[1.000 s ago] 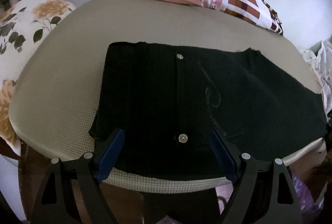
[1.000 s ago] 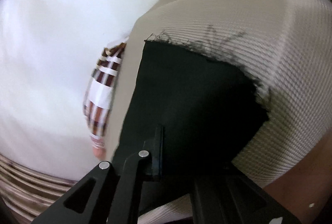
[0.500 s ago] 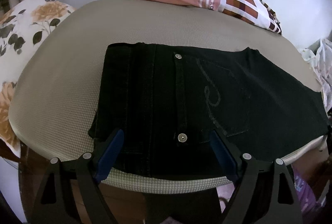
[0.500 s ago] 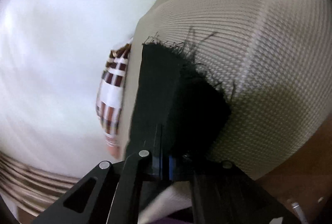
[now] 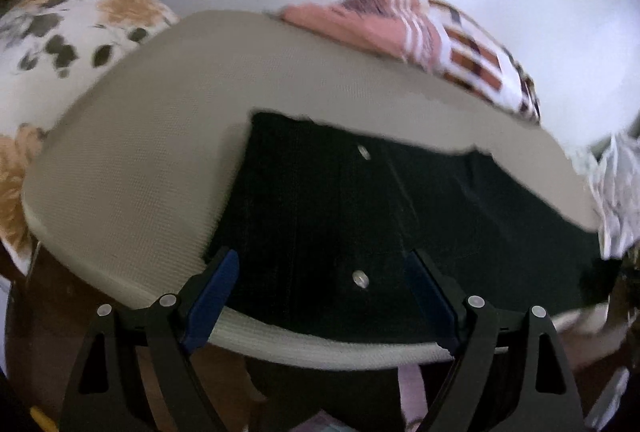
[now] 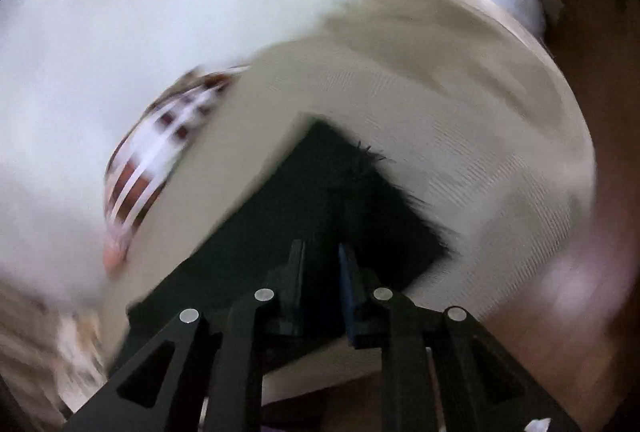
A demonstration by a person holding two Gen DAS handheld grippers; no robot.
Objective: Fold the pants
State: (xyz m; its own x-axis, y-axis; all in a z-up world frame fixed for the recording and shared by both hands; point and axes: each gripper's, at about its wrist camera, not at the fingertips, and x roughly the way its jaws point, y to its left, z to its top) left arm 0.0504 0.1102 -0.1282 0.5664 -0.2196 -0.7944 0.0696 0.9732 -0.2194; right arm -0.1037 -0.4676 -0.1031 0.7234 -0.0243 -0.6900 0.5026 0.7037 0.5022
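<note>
Black pants (image 5: 400,200) lie flat on the beige table (image 5: 140,160), waist to the left, with two metal buttons (image 5: 363,151) showing. My left gripper (image 5: 320,258) stands wide open over the pants' near edge, its blue pads apart from the cloth. In the blurred right wrist view, the leg end (image 6: 320,184) with its frayed hem (image 6: 400,184) lies on the table (image 6: 460,120). My right gripper (image 6: 322,252) hovers above it. Its jaws are opening and stand a narrow slit apart. Only dark cloth shows behind the gap, so I cannot tell whether any lies between them.
A pink and brown plaid cloth (image 5: 460,44) lies at the table's far edge, also seen as the plaid cloth (image 6: 152,160). A floral pillow (image 5: 60,44) sits off the left side. A pale patterned cloth (image 5: 616,192) hangs at the right end. A white wall stands behind.
My right gripper, shut on the bunched leg end before, has risen and rolled, and its jaws have parted. The leg end has spread out again. The left gripper drew back slightly, still wide open.
</note>
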